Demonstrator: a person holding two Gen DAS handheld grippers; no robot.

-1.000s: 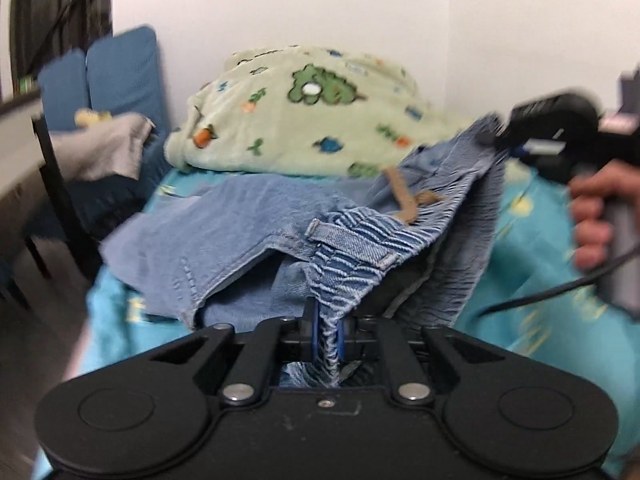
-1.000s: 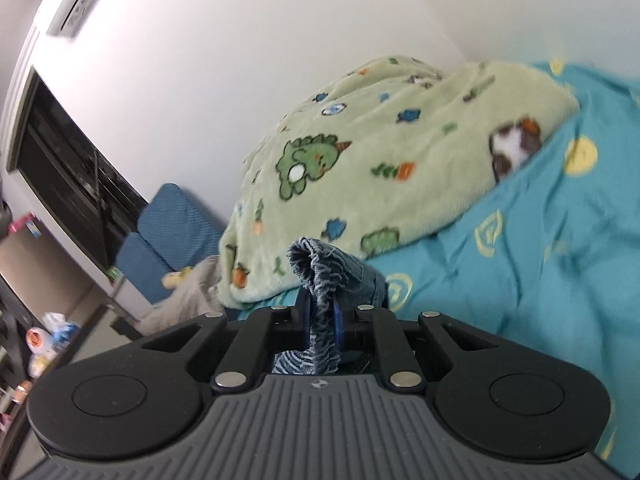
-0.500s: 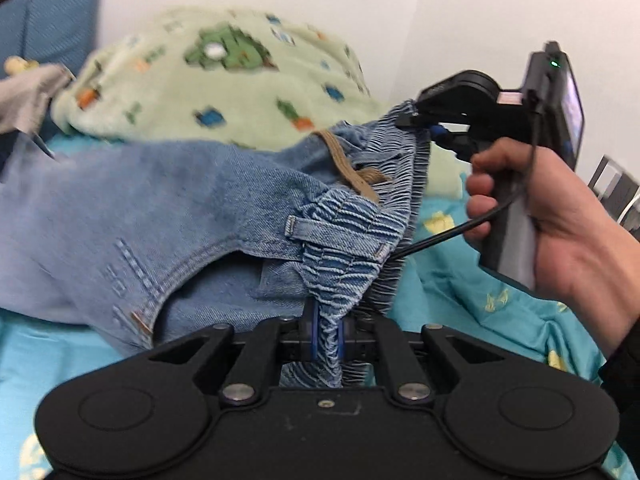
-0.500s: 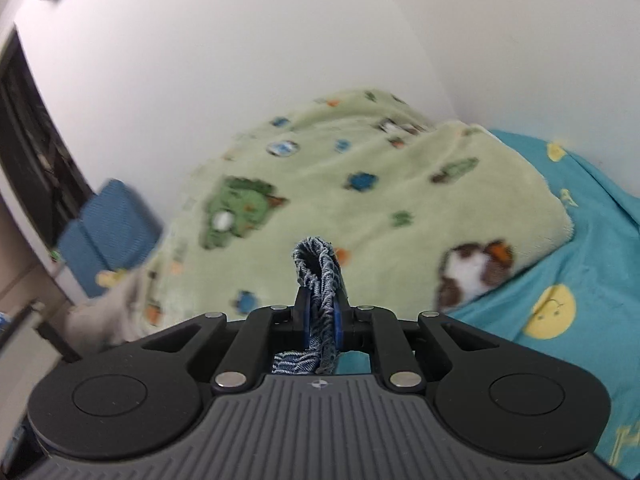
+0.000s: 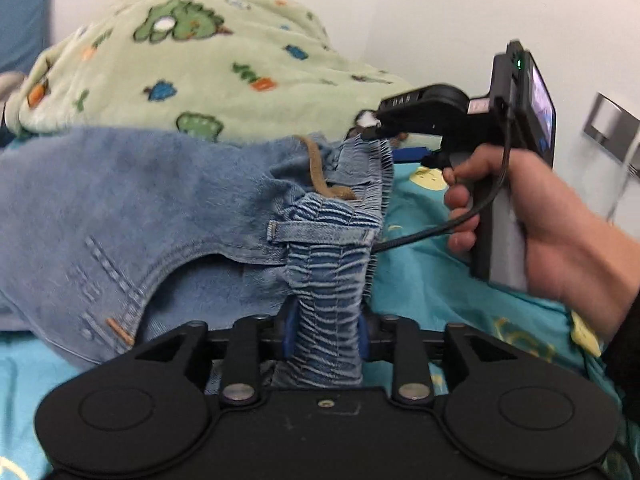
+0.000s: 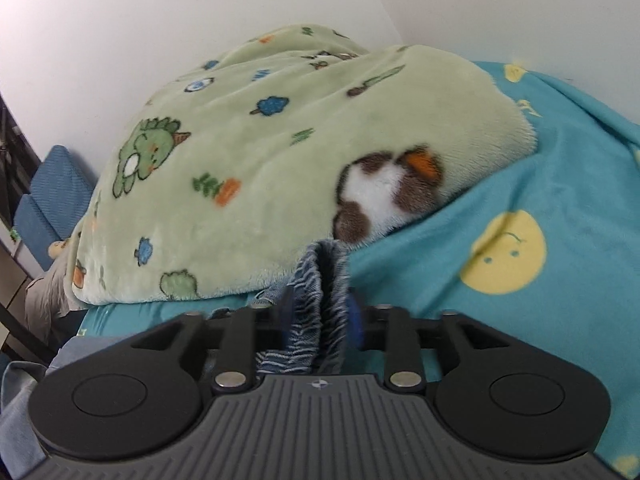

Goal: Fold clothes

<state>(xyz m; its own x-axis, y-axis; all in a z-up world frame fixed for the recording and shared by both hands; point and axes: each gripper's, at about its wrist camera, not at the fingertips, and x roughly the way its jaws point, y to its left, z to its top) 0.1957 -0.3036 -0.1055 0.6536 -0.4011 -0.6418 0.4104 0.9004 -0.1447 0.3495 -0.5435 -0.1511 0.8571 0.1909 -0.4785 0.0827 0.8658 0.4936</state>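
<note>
the denim jeans (image 5: 132,200) are held by their elasticated waistband above the teal bedsheet (image 5: 432,280), which is printed with yellow faces. the left gripper (image 5: 324,330) is clenched on a bunched section of the ruched waistband; the fabric is pinched between its blue pads and stands up out of the jaws. a belt loop (image 5: 320,236) is seen just above that grip, and a brown drawstring (image 5: 316,168) lies across the waistband further along.

the right gripper (image 6: 320,320) is likewise clamped on a fold of the same striped elastic band, which rises between its fingers. in the left wrist view this gripper (image 5: 376,130) is seen gripping the far end of the waistband, its handle held by the person's right hand (image 5: 552,224), with a black cable (image 5: 432,232) hanging from it.

the legs of the jeans trail off toward the left edge of the bed. a pale green fleece blanket (image 6: 280,152) with dinosaur prints is heaped at the far side of the bed against the white wall (image 6: 160,32). a blue cushion (image 6: 52,188) is seen beyond the left edge.
</note>
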